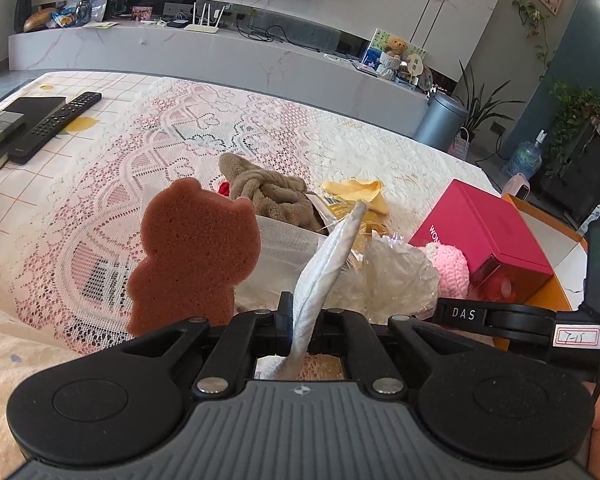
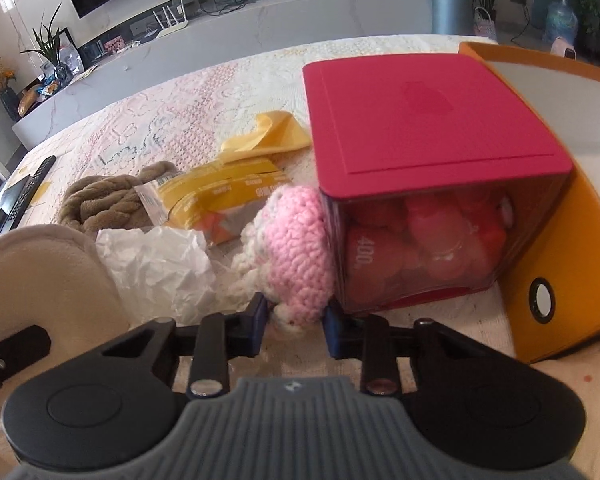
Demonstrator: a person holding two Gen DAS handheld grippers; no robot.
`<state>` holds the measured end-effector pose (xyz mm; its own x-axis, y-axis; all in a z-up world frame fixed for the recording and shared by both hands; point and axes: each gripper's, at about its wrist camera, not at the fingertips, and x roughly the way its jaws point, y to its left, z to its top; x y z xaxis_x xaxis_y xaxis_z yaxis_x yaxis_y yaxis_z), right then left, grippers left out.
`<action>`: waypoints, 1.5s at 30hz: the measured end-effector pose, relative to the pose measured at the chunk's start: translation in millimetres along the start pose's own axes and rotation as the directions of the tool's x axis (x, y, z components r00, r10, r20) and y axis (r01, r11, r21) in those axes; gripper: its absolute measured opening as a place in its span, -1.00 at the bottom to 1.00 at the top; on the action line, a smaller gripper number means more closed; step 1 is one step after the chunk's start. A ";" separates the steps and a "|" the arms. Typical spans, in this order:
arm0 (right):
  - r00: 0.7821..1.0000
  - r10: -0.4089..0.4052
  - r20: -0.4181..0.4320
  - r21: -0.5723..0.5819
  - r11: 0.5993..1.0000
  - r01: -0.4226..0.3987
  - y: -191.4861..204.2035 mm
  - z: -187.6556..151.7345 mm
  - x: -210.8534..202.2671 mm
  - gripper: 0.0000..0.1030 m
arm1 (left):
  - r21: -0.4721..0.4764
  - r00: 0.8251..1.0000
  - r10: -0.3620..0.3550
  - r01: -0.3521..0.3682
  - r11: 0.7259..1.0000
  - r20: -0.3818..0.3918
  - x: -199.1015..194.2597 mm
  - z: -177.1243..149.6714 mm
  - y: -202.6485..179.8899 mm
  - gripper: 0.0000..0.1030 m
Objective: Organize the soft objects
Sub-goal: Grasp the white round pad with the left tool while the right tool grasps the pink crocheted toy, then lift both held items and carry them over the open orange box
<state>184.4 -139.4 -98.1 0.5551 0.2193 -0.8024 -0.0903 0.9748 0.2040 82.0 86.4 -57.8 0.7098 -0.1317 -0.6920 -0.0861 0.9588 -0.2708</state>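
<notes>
My left gripper [image 1: 300,320] is shut on a flat pale grey-white soft pad [image 1: 328,264], seen edge-on and sticking up from the jaws. The same pad shows as a cream oval in the right wrist view [image 2: 40,280]. My right gripper [image 2: 294,320] is open, its blue fingertips on either side of a pink and white crochet toy [image 2: 296,248], also in the left wrist view [image 1: 452,268]. A brown bear-shaped sponge [image 1: 196,256] stands upright at left. A brown knotted plush rope [image 1: 268,192], a yellow cloth [image 2: 268,136] and crumpled white plastic [image 2: 160,268] lie behind.
A red box [image 2: 420,120] with a see-through front stands right of the crochet toy. An orange-rimmed bin [image 2: 548,240] lies at far right. A yellow packet [image 2: 220,196] lies mid-table. Remote control [image 1: 56,124] and books sit at the far left on the lace tablecloth [image 1: 140,152].
</notes>
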 end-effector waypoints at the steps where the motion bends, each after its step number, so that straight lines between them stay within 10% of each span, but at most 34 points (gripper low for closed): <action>1: 1.000 -0.005 0.011 -0.015 1.000 0.006 1.9 -1.7 -2.7 -0.58 | 0.000 1.000 0.001 -0.001 1.000 0.001 -0.1 0.0 -0.1 -0.90; 22: 0.959 0.037 0.283 -0.171 0.985 0.013 2.0 -12.1 -130.7 -0.67 | 0.071 0.978 0.007 -0.022 0.997 0.207 -77.2 12.0 -40.3 -0.90; 34: 0.934 0.078 0.349 -0.182 0.983 -0.014 -49.2 -9.0 -206.0 -0.67 | 0.133 0.965 -0.175 0.150 0.980 0.195 -92.3 25.2 -93.8 -0.90; 45: 0.931 -0.026 0.364 -0.152 0.985 0.087 -120.0 23.7 -237.0 -0.67 | 0.222 0.911 -0.401 0.373 0.901 0.094 -49.6 52.0 -191.0 -0.90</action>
<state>83.2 -309.3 80.9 0.8201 0.1636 -0.5483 -0.1661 0.9851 0.0455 99.6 -77.2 63.0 0.7474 -0.4804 -0.4590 0.3427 0.8705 -0.3533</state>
